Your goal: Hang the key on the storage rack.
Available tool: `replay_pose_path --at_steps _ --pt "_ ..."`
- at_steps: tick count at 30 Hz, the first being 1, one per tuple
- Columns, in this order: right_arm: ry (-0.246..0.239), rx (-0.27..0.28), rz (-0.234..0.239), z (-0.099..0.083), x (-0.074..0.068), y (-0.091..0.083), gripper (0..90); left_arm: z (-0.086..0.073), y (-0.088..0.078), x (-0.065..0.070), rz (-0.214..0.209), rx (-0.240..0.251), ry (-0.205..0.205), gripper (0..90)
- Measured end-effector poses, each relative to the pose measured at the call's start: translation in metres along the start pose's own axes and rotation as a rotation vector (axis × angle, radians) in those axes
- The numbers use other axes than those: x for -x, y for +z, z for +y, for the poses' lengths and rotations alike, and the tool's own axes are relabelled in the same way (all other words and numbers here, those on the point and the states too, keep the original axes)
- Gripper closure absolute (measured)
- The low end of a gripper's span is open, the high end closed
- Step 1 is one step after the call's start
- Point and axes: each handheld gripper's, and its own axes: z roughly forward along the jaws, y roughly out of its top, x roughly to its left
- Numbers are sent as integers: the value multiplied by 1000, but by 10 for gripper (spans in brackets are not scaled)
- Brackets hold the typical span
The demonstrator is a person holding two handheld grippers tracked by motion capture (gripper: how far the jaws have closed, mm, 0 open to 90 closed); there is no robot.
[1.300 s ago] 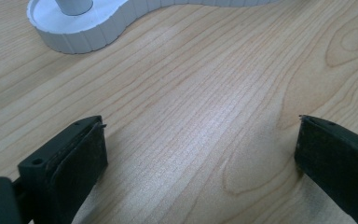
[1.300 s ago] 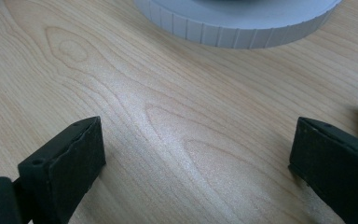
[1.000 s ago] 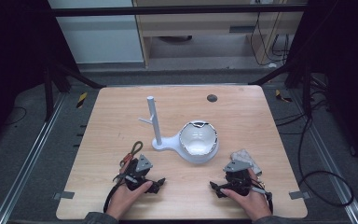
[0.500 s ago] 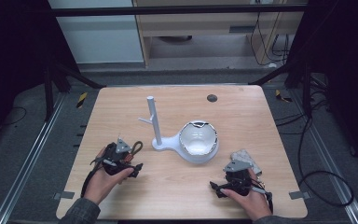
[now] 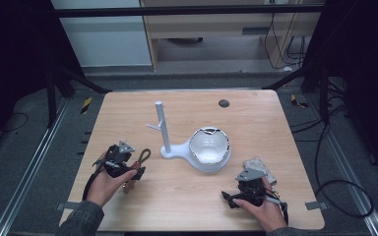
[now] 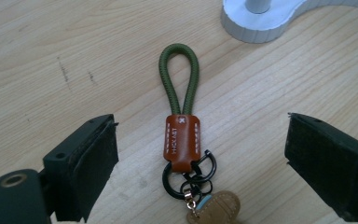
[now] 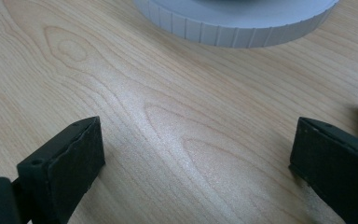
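Light wooden bench (image 5: 256, 118), everything on it. Mid-bench sits a white plastic stand with an upright peg post and a round bowl base (image 5: 209, 150); nothing hangs on the post. Right of it, a crumpled grey-white cloth lump (image 5: 259, 165), hard to identify.

Left tool (image 5: 134, 171) hovers at the green cord keychain with brown leather tab, black rings and a tan charm (image 6: 181, 135), which lies flat on the bench just left of the stand foot. Its jaws have just been closing slightly but stand wide, keychain between them, pads not touching: released. Right tool (image 5: 228, 197) rests near the bench's front edge, jaws spread over bare wood, nothing held.

Judged progress: start only. Grasp not made; picking up the keychain and probably hanging it on the post remain.

Charm cut off at the left gripper view's bottom edge.
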Motion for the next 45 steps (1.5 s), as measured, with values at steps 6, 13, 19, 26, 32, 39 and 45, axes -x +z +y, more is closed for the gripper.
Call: replay_pose_path --at_steps 6,13,19,26,32,39,45 --pt "1 0 -1 0 0 0 30 2 0 -6 -2 -28 -29 125" --pt "1 0 -2 0 0 0 30 7 3 -7 -12 -67 -38 190" --pt "1 1 -1 0 0 0 30 9 8 -6 -25 -107 -34 272" --pt "1 0 -1 0 0 0 30 11 12 -8 -41 -158 -34 371" --pt "1 -1 -2 0 0 0 30 14 16 -11 -53 -152 -57 433" --pt "2 0 -1 0 0 0 30 14 27 -13 -66 -201 -54 482" --pt "2 0 -2 0 0 0 30 13 32 -18 -70 -219 -59 516"
